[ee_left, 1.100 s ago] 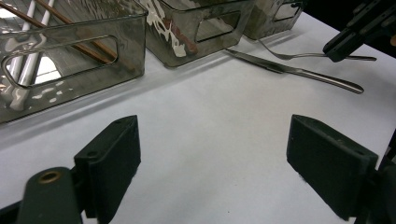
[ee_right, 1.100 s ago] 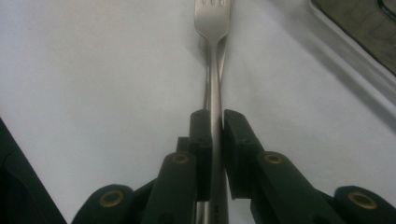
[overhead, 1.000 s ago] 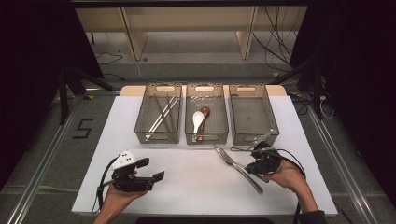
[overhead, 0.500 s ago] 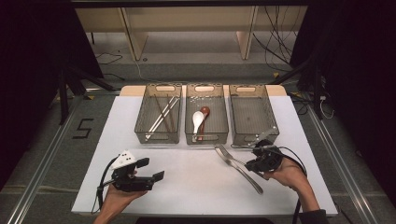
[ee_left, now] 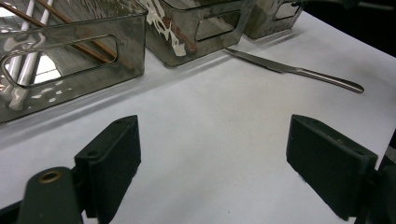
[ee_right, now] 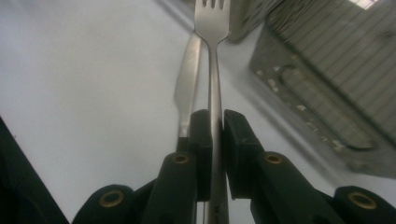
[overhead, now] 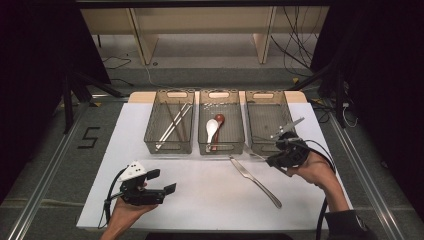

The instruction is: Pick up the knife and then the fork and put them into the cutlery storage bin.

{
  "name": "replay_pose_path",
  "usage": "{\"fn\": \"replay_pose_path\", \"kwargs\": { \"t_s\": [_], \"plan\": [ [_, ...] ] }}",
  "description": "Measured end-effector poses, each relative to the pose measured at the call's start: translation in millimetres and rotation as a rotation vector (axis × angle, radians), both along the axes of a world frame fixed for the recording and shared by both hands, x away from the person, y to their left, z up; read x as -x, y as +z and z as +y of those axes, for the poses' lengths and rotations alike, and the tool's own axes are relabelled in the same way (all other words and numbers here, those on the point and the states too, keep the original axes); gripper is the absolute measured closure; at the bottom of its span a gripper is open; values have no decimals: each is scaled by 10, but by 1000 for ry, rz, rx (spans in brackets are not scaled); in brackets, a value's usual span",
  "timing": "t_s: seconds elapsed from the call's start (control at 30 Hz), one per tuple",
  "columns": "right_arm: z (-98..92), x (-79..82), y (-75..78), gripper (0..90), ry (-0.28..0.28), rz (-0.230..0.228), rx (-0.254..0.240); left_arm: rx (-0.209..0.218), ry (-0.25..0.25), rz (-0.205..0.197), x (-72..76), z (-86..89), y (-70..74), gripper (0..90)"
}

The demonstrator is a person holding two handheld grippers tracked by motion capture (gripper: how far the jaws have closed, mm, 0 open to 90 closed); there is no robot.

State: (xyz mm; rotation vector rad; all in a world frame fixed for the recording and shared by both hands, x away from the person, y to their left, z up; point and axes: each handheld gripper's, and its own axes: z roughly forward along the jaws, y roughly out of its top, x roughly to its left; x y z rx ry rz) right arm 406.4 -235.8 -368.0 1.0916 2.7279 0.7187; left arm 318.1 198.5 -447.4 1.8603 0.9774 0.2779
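A steel fork [ee_right: 214, 70] stands clamped between the two jaws of my right gripper [ee_right: 215, 122], tines pointing away, lifted off the white table. From above, that right gripper [overhead: 274, 160] hangs just in front of the right-hand bin [overhead: 267, 145]. A table knife [overhead: 255, 181] lies flat on the table beside it, and the same knife [ee_right: 187, 88] lies below the fork. My left gripper [overhead: 162, 181] rests near the front left, jaws wide apart with nothing between them. The left gripper [ee_left: 212, 154] looks over bare table toward the knife [ee_left: 294, 71].
Three clear bins stand in a row at the back. The left bin [overhead: 169, 145] holds chopsticks [overhead: 172, 122], the middle bin [overhead: 221, 147] a white spoon [overhead: 211, 129] and a brown spoon [overhead: 219, 120]. Beyond the table [overhead: 200, 200] edges the floor is dark.
My right gripper has risen with the fork and drifted toward the right bin. The knife stays on the table. The left hand has not moved.
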Motion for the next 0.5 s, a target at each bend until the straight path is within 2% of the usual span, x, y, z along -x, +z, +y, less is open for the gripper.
{"fn": "replay_pose_path", "kwargs": {
  "t_s": [0.23, 0.5],
  "plan": [
    [-89, -335, 194, 833, -94, -46, -15, 2, -1, 1, -2, 5, 3, 174],
    [-198, -772, 218, 833, -224, -31, -9, 5, 1, 1, 0, 7, 8, 175]
  ]
}}
